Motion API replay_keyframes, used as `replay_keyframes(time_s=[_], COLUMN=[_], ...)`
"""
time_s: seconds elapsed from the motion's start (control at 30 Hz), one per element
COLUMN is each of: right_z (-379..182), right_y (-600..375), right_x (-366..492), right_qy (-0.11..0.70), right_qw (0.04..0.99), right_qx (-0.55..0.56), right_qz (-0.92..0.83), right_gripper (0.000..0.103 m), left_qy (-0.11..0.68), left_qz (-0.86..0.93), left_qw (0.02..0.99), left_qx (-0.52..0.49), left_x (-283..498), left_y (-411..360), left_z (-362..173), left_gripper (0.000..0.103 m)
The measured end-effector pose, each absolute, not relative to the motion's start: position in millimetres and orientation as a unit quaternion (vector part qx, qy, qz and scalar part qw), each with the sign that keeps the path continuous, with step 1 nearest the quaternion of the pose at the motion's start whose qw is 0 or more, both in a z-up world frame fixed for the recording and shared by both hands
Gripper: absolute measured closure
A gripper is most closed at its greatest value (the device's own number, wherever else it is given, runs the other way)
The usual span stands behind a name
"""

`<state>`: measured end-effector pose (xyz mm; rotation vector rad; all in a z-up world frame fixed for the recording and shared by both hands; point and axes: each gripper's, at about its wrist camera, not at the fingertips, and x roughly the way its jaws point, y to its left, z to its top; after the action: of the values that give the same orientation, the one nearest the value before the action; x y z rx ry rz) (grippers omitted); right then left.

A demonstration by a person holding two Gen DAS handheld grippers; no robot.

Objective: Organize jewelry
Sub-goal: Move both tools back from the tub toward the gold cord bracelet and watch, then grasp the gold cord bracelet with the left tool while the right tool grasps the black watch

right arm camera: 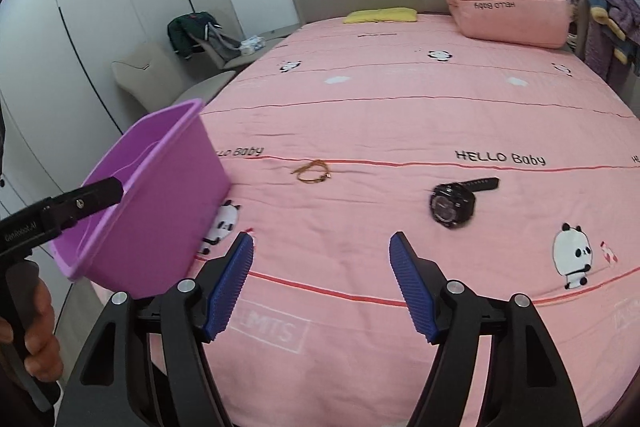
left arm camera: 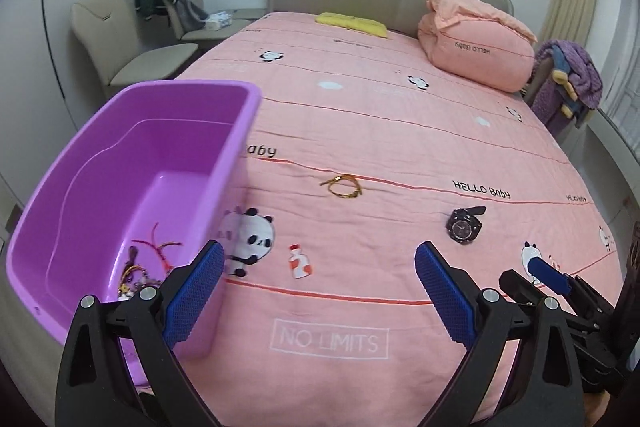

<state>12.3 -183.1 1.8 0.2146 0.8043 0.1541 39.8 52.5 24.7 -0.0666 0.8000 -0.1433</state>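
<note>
Your right tongs (right arm camera: pixel 322 287) and left tongs (left arm camera: pixel 320 291) gape empty; grab the stiff, heavy-looking watch (right arm camera: pixel 452 205) by its case.

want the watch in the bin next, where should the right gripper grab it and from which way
Probably grip the black watch across its round case, coming from above with the open right gripper. It lies on the pink bedspread, its strap trailing right, so the thick case offers firmer purchase than the thin strap.
</note>
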Motion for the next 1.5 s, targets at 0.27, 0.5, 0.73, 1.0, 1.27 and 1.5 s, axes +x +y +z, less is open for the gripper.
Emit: replay_keyframes(time_s=[0.27, 0.5, 0.73, 1.0, 1.27, 1.5], right_z=[-40.7, -69.5, -102.4, -131.0, -151.6, -162.5], right_y=[-240.9, -263.2, -267.3, -270.8, -273.2, -276.9], right_x=[22.6, 53.9, 92.8, 132.0, 157.9, 166.8], right_qy=[0.409, 0.410, 0.419, 0.427, 0.444, 0.453], right_qw=[0.902, 0.901, 0.898, 0.893, 0.883, 0.877], right_qx=[0.135, 0.141, 0.131, 0.134, 0.138, 0.143], right_qz=[0.016, -0.016, -0.029, -0.043, -0.066, -0.078], right_gripper=[0.034, 0.029, 0.029, 0.029, 0.029, 0.029], left_qy=[0.414, 0.425, 0.433, 0.449, 0.450, 0.455], left_qz=[-0.097, -0.090, -0.086, -0.084, -0.077, -0.064], left_qw=[0.905, 0.901, 0.897, 0.890, 0.890, 0.888], left_qx=[-0.015, -0.010, -0.010, -0.010, -0.005, -0.001], left_x=[69.1, 102.8, 143.0, 188.9, 225.5, 250.6], left_y=[3.7, -17.0, -23.4, -32.7, -40.2, -40.1], left_z=[-18.7, -54.7, -90.4, -124.9, -152.3, -168.1], left_gripper=[0.008, 0.007, 0.007, 0.007, 0.007, 0.007])
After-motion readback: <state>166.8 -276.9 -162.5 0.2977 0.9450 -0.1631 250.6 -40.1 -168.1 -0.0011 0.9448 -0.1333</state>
